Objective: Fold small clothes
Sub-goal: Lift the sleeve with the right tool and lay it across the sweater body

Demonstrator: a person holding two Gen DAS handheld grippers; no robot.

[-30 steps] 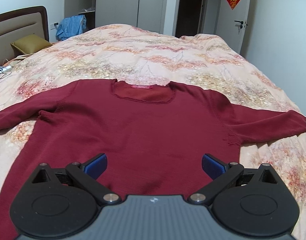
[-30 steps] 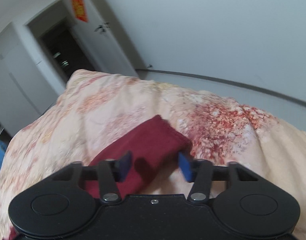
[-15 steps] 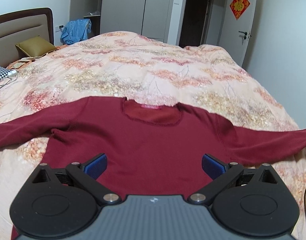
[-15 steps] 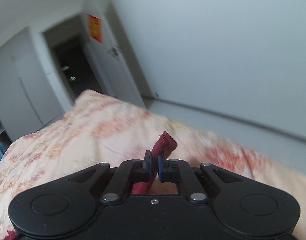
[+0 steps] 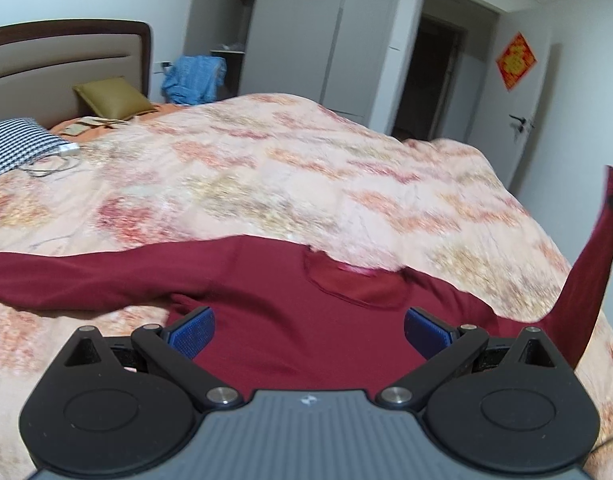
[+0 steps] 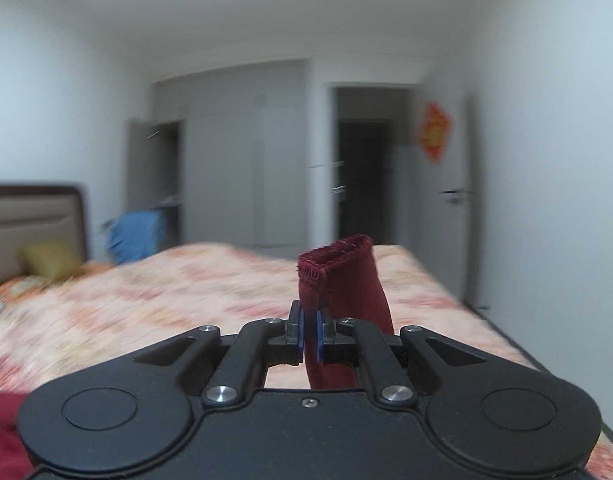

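Note:
A dark red sweater lies spread flat on the floral bedspread, neckline away from me, one sleeve stretched out to the left. My left gripper is open and empty, hovering over the sweater's body. My right gripper is shut on the cuff of the right sleeve and holds it up in the air. In the left wrist view that sleeve rises steeply at the right edge of the bed.
A headboard, an olive pillow and a checked cloth are at the bed's far left, with a cable beside them. Blue clothing hangs by the wardrobe. A door and wall close the right side.
My right gripper closed on the sleeve cuff and lifted it off the bed, swinging to face the room. My left gripper pulled back and turned left, still open.

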